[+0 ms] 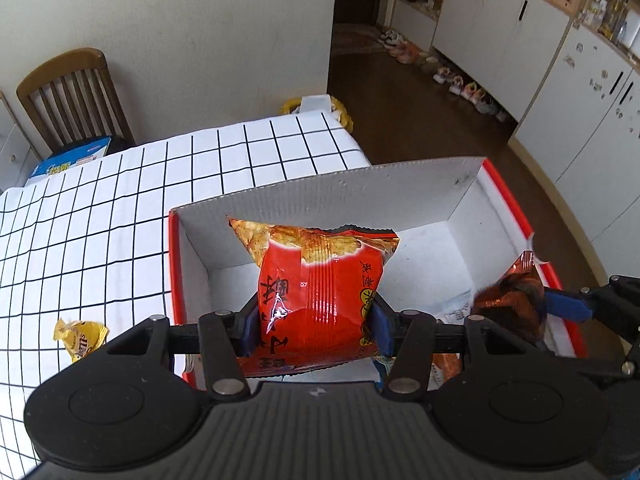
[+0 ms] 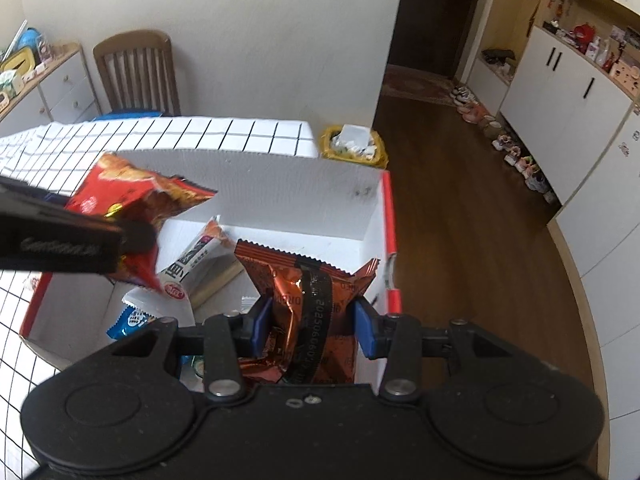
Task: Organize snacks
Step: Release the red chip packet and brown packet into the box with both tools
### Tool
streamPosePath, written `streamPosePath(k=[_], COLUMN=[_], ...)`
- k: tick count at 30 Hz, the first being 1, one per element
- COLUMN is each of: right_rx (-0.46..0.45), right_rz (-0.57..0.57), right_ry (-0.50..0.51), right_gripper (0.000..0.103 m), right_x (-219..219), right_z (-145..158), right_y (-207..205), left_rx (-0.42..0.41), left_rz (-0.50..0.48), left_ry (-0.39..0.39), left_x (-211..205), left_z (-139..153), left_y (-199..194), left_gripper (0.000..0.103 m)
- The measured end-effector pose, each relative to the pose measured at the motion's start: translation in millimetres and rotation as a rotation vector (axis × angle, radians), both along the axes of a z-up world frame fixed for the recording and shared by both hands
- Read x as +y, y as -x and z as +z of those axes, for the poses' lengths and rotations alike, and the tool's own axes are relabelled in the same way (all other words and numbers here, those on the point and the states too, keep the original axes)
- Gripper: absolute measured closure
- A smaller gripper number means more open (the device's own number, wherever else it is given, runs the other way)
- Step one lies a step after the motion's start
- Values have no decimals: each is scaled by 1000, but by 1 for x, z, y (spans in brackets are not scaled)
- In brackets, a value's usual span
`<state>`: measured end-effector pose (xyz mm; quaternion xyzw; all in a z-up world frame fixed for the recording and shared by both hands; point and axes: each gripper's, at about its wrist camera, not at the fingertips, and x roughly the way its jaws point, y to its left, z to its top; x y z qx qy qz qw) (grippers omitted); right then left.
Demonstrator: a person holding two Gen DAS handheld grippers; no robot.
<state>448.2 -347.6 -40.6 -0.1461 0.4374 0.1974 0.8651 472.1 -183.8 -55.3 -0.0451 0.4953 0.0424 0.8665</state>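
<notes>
Read, on the dark seam strip of the copper-brown packet (image 2: 316,312) at lower centre of the right wrist view: digits beginning "2025". Seen on the red snack bag (image 1: 320,292) at centre of the left wrist view: large black Chinese characters, upside down. Glimpsed on the yellow wrapper (image 1: 80,338) at lower left there: white letters, too cropped to read.

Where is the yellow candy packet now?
In the left wrist view, the yellow candy packet lies on the checked tablecloth, left of the white box.

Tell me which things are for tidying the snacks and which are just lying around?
For the job:
- red bag in left claw
- brown bag in right claw
- box
- yellow pack

Lying around:
- chair
- shoes
- bin
</notes>
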Motion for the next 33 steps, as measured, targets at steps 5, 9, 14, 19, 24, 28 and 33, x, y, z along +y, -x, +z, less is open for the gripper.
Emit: streamPosePath(k=[5, 9, 14, 19, 24, 28, 33], right_rx=[21, 28, 30, 28, 8, -2, -25], right_rz=[26, 33, 30, 28, 29, 26, 35], right_ry=[31, 49, 42, 18, 8, -10, -24], right_gripper=[62, 62, 60, 47, 41, 40, 34], right_x=[7, 10, 8, 3, 0, -4, -8], right_z=[-14, -21, -22, -19, -12, -4, 8], right_y=[-5, -8, -10, -10, -8, -4, 6], left_rx=[26, 49, 59, 41, -1, -37, -81], left_rz=[-6, -2, 8, 17, 26, 27, 17], left_ry=[5, -2, 7, 14, 25, 38, 38], left_x=[0, -1, 2, 3, 6, 8, 7], left_z=[-12, -21, -25, -20, -6, 7, 23], left_y=[-6, -8, -10, -5, 5, 18, 38], left_gripper=[50, 50, 49, 38, 35, 35, 35])
